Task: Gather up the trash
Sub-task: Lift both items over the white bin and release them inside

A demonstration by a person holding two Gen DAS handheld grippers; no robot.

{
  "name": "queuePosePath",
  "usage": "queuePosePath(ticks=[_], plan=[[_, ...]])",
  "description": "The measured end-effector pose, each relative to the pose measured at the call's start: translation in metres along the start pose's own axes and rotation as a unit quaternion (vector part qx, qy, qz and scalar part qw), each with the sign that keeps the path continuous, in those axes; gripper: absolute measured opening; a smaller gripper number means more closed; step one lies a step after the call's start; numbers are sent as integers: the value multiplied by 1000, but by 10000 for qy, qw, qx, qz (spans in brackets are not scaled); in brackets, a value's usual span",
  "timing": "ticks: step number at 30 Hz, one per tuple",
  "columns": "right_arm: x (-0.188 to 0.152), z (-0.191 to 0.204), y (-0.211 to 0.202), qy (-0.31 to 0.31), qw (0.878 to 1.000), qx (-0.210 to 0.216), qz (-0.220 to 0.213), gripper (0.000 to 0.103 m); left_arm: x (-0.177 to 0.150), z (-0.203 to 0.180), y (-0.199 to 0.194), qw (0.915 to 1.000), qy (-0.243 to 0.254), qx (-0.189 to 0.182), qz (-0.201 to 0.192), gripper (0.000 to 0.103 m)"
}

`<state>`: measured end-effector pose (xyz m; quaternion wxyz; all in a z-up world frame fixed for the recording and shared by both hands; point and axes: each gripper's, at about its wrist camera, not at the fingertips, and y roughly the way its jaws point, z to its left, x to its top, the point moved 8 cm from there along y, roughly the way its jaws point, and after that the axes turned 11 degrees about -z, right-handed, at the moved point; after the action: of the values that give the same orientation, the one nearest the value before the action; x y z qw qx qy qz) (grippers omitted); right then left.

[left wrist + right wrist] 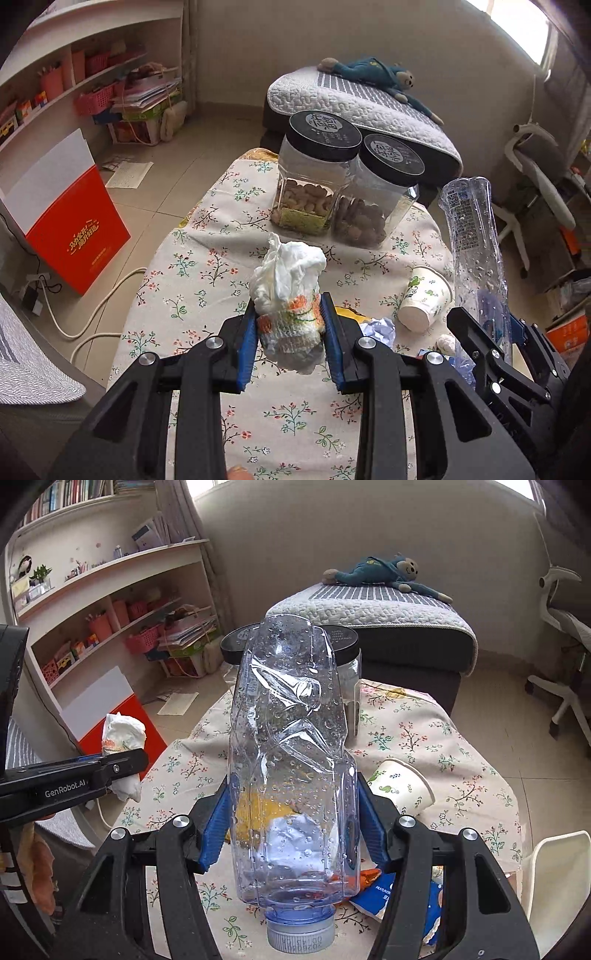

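Observation:
My left gripper (290, 332) is shut on a crumpled white tissue wad with an orange print (288, 295), held above the floral tablecloth (207, 258). The wad also shows at the left of the right wrist view (123, 734). My right gripper (291, 805) is shut on a crushed clear plastic bottle (291, 746), cap end toward the camera, base pointing up. The bottle also shows at the right of the left wrist view (472, 251). A paper cup (424, 297) lies on its side on the table, also in the right wrist view (402, 786). A crumpled paper scrap (378, 328) lies by it.
Two black-lidded jars of nuts (317, 173) (380, 195) stand at the table's far end. A blue snack wrapper (406, 893) lies near the front right. Beyond are a padded bench with a plush monkey (384, 572), shelves (110, 627), a red-and-white board (66, 218) and an office chair (565, 635).

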<state>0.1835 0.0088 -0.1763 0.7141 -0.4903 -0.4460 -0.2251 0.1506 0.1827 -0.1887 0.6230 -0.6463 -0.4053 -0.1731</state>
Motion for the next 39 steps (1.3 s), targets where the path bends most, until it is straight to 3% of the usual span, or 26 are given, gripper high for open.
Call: queuePosePath(ticks=[7, 13, 21, 29, 39], plan=[[15, -39, -30, 228, 9968, -613, -461, 58, 13, -42, -18, 9974, 135, -208, -678, 32], [27, -68, -59, 355, 9881, -1193, -907, 58, 25, -74, -38, 9906, 239, -322, -1305, 32], [37, -99, -94, 396, 9755, -1664, -1382, 59, 29, -116, -63, 9798, 477, -384, -1905, 32], [41, -126, -123, 398, 9618, -2088, -1728, 59, 26, -156, -78, 9728, 637, -493, -2173, 32], [35, -170, -152, 522, 9509, -2477, -1782, 59, 14, -203, -85, 9694, 787, -806, -2183, 32]])
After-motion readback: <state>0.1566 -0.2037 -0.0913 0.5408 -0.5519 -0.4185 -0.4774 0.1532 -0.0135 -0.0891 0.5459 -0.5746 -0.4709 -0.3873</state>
